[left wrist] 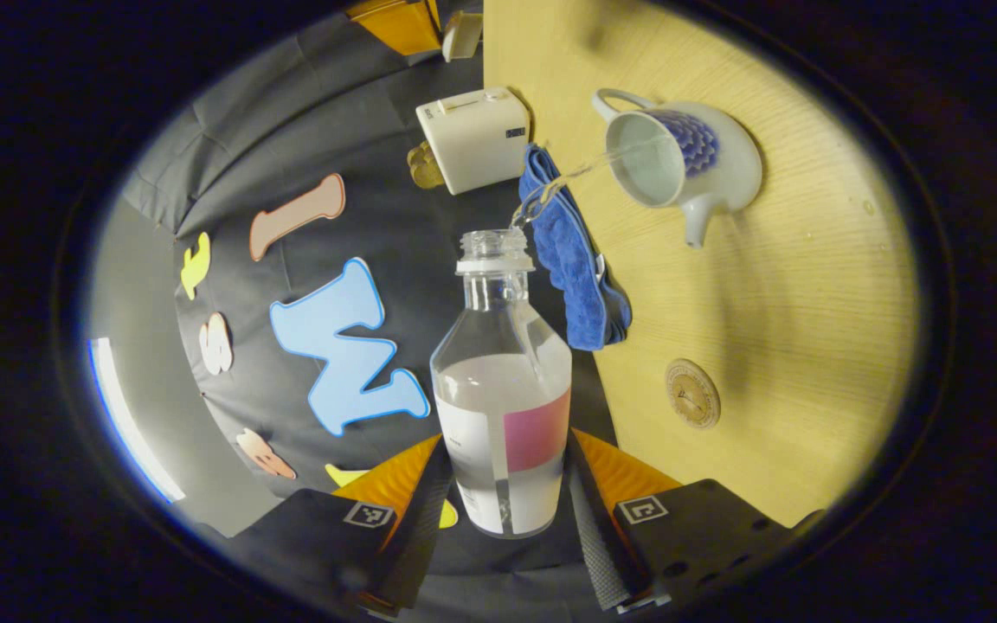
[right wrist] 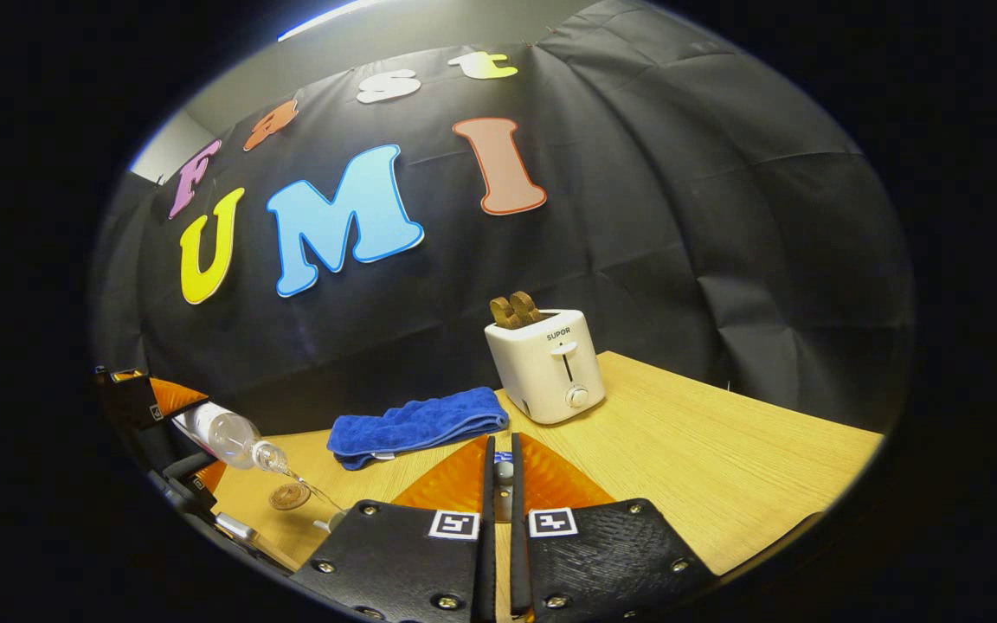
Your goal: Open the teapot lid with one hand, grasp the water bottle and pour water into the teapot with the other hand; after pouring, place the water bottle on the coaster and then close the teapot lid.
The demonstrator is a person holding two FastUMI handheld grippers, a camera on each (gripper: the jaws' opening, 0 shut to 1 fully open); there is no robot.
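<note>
My left gripper [left wrist: 505,463] is shut on the clear water bottle [left wrist: 503,389], which has a pink label and no cap. The bottle is tilted, and a thin stream of water runs from its mouth into the white and blue teapot [left wrist: 680,160]. The teapot stands open on the wooden table [left wrist: 810,285]. A round coaster [left wrist: 692,394] lies on the table nearer to me than the teapot. In the right gripper view, my right gripper [right wrist: 501,463] is shut on the knob of the teapot lid [right wrist: 504,472], held above the table. The bottle [right wrist: 230,437] shows tilted at the far left there, above the coaster [right wrist: 289,496].
A folded blue towel [left wrist: 572,251] lies at the table's edge, between the bottle and the teapot. A white toaster [right wrist: 546,363] with toast in it stands at the back of the table. The black cloth wall rises behind the table.
</note>
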